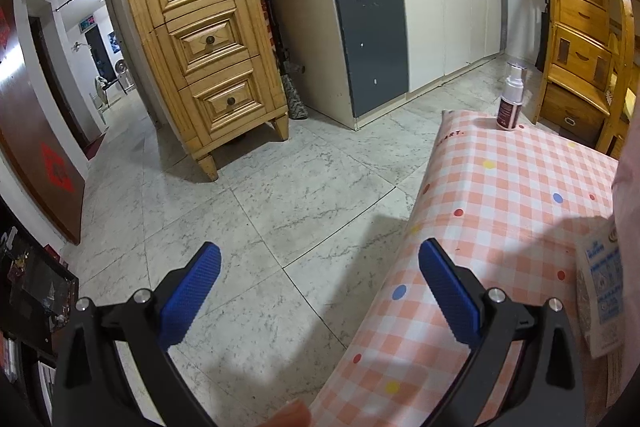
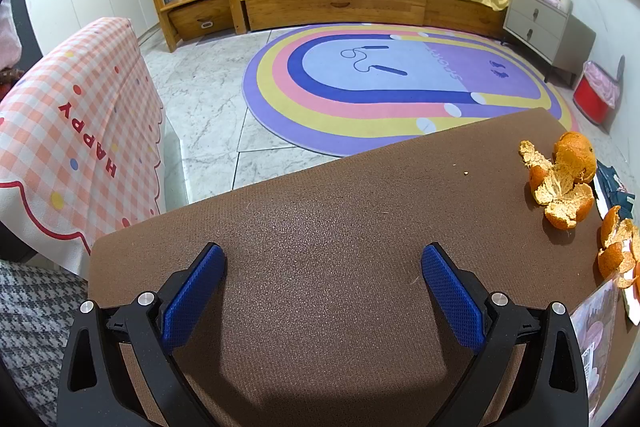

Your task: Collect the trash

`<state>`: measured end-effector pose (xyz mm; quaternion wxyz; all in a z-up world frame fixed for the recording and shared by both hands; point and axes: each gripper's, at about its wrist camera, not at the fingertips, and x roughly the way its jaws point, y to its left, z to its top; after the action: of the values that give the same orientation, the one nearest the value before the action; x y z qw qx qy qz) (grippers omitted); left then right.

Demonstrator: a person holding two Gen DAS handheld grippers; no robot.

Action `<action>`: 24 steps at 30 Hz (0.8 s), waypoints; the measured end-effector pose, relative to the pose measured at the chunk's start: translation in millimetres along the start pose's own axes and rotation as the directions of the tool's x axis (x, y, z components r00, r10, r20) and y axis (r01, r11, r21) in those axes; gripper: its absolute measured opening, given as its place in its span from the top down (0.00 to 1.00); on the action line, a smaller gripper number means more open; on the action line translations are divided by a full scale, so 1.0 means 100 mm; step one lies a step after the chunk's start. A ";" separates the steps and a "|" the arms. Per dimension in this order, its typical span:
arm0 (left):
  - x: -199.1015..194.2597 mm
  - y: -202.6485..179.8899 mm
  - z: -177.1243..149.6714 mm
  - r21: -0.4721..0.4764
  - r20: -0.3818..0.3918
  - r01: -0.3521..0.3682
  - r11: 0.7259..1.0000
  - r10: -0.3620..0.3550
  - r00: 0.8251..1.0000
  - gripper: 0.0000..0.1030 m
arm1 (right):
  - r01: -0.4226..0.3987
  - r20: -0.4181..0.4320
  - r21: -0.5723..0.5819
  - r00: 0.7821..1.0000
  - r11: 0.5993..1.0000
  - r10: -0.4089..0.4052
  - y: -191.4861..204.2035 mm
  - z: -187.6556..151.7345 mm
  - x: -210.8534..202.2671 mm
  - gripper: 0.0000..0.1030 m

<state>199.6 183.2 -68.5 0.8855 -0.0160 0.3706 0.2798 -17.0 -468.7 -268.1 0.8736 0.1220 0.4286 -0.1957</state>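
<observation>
Both grippers spread wide, holding nothing.

Right gripper [image 2: 323, 281] poised above the brown mat [image 2: 320, 227], blue pads far apart; orange peels [image 2: 562, 179] lying at the mat's right edge, more peel [image 2: 618, 253] nearer, well clear of the pads. Left gripper [image 1: 319, 281] equally wide over the marble floor [image 1: 280, 195], beside the checked cloth [image 1: 500, 195] bearing a spray bottle [image 1: 510, 99].
</observation>
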 end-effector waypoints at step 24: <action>-0.09 -0.22 -0.09 0.059 -0.013 0.065 0.996 -0.065 0.998 0.07 | 0.000 0.000 0.000 1.000 1.000 0.000 0.00 0.00 0.00 0.06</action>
<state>200.0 157.9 -73.6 0.8921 -0.0033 0.3831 0.2396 -17.1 -468.7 -268.1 0.8736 0.1222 0.4286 -0.1957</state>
